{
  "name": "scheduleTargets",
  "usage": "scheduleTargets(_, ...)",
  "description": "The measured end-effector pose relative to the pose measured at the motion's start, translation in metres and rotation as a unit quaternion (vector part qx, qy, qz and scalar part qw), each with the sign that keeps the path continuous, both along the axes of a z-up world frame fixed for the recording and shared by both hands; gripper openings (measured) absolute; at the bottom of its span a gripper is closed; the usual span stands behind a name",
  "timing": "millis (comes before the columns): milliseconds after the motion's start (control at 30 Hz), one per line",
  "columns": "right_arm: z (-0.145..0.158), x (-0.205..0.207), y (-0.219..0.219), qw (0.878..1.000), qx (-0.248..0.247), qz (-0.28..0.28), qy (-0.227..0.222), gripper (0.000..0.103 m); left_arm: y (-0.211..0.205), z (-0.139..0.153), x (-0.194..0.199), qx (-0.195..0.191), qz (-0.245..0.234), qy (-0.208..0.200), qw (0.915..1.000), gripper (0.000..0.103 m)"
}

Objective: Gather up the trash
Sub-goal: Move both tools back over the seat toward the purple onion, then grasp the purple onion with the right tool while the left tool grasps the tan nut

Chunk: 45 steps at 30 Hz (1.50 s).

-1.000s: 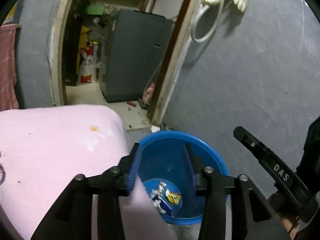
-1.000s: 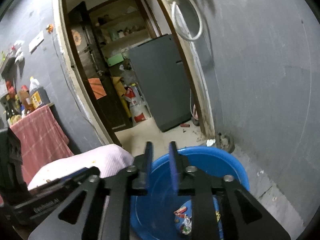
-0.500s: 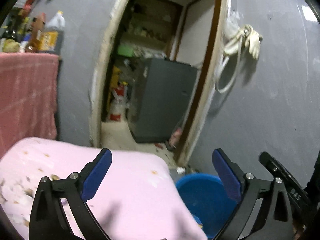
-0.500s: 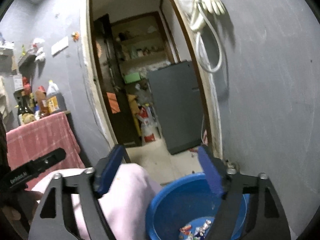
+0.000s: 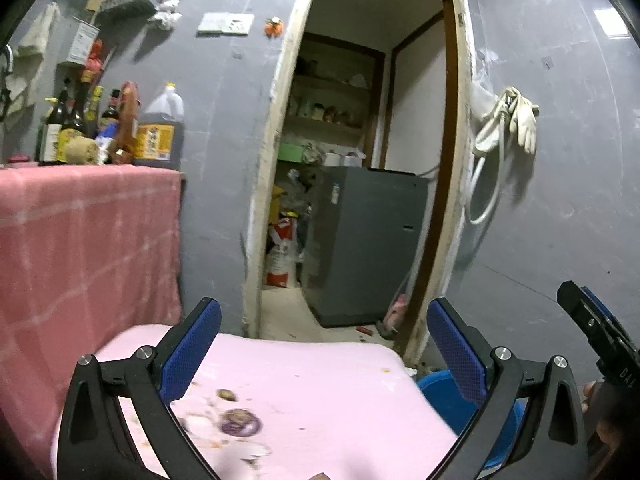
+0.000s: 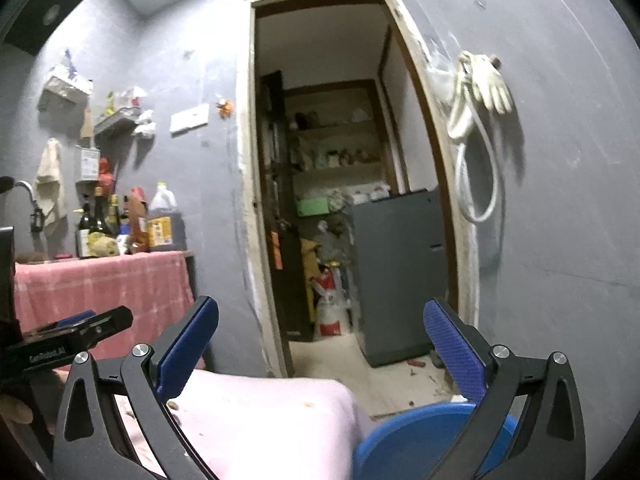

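Blue-padded jaws spread wide and empty on both the left gripper (image 5: 324,344) and right gripper (image 6: 320,344), over the pink table (image 5: 320,392) with scraps (image 5: 240,426), blue bin (image 6: 416,436) just beside its edge.

Grey walls (image 5: 224,208) frame a doorway (image 6: 340,200) to a pantry holding a dark cabinet (image 5: 368,240).
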State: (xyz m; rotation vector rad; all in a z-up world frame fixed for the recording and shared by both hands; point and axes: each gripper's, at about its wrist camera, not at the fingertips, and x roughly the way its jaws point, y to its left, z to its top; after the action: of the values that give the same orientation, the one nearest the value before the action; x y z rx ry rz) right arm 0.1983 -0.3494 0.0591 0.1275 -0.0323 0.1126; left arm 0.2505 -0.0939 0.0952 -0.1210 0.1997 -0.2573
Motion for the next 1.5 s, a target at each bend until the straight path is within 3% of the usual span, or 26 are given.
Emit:
scheduleTargets(233,0.004,-0.006,0.039,0.999,-0.018,0.019,-0.020,0.103,0.044,-0.002,-0.014,0.007,0.035,-0.011,0.9993,0.101)
scheduleTargets(433,-0.001,-0.004,0.068,0.999,-0.017,0.043,-0.020,0.103,0.082,-0.023,-0.015,0.012,0.056,-0.003,0.9984,0.101)
scheduleTargets(633,-0.013,0.016,0.095,0.996,-0.022,0.083,0.020,0.103,0.116,-0.045,-0.002,0.004,0.077,0.028,0.9966,0.101)
scheduleTargets(733,-0.023,0.029,0.111,0.993,-0.039,0.103,0.051,0.103,0.126,-0.054,0.010,0.019,0.099,0.050,0.9937,0.101)
scheduleTargets(1000,-0.064,0.080,0.169,0.960,-0.146,0.140,0.192,0.103,0.147,-0.080,0.040,0.013,0.126,0.099,0.9870,0.101)
scheduleTargets(1200,-0.095,0.106,0.195,0.932,-0.179,0.166,0.267,0.103,0.150,-0.097,0.064,0.036,0.125,0.151,0.9799,0.101)
scheduleTargets(1367,-0.114,0.123,0.205,0.908,-0.198,0.183,0.320,0.102,0.155,-0.106,0.078,0.022,0.119,0.191,0.9741,0.101)
scheduleTargets(1500,-0.122,0.141,0.210,0.890,-0.197,0.203,0.358,0.085,0.160,-0.109,0.087,0.011,0.121,0.220,0.9679,0.101)
